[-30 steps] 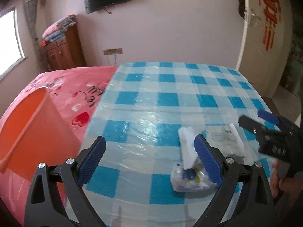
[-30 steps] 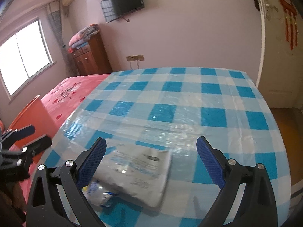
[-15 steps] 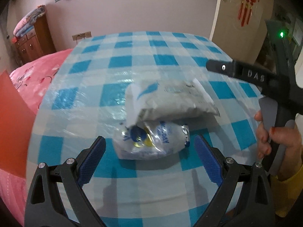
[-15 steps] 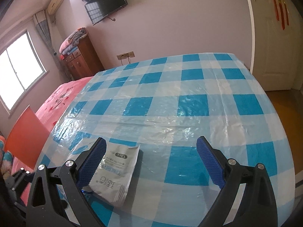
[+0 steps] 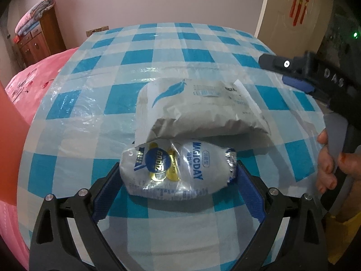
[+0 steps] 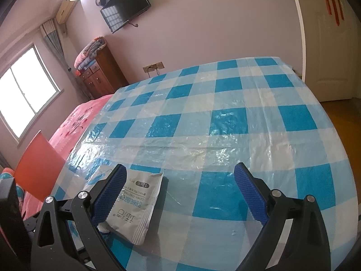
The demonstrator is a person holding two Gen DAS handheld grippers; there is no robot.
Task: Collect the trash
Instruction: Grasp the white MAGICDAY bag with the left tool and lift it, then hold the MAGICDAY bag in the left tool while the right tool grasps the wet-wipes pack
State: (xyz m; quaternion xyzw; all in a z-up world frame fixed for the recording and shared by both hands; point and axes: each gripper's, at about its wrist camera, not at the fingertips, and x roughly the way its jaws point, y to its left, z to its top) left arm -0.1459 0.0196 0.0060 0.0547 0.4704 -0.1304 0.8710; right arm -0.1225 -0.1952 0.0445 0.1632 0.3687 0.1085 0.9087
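A crumpled silver snack bag with blue print lies on the blue checked tablecloth. My left gripper is open, its blue pads on either side of the bag. A grey paper pouch lies just behind the bag, curled up at its near edge. In the right wrist view the same pouch lies by the left finger of my right gripper, which is open and empty. The right gripper also shows in the left wrist view at the right, held by a hand.
An orange bin stands off the table's left edge, also in the left wrist view. A pink bedspread lies beyond it. A wooden cabinet and a white door stand at the back.
My left gripper has moved forward and down until the snack bag sits between its open fingers. The right gripper has shifted right, so the pouch is now by its left finger.
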